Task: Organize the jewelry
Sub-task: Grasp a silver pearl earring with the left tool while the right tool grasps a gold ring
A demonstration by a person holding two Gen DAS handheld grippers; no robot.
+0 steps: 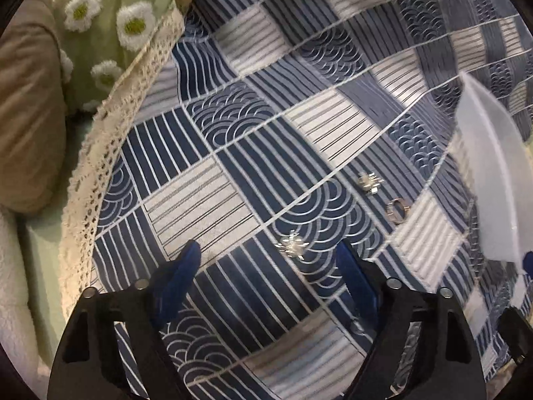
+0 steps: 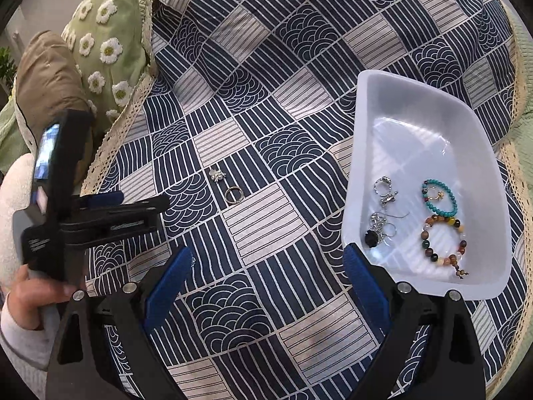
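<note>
Left tongs [image 1: 269, 256] gape empty — silver charm [image 1: 292, 246] just ahead, nearer the right finger; right tongs [image 2: 269, 263] wide too, tray [image 2: 376, 100] alongside.

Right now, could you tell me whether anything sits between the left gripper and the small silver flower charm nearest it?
Nothing visible does: the left gripper is open just above the charm, with only bare patterned cloth around it.

Bare cloth [image 2: 253, 233] beside tray [image 2: 369, 153]
</note>
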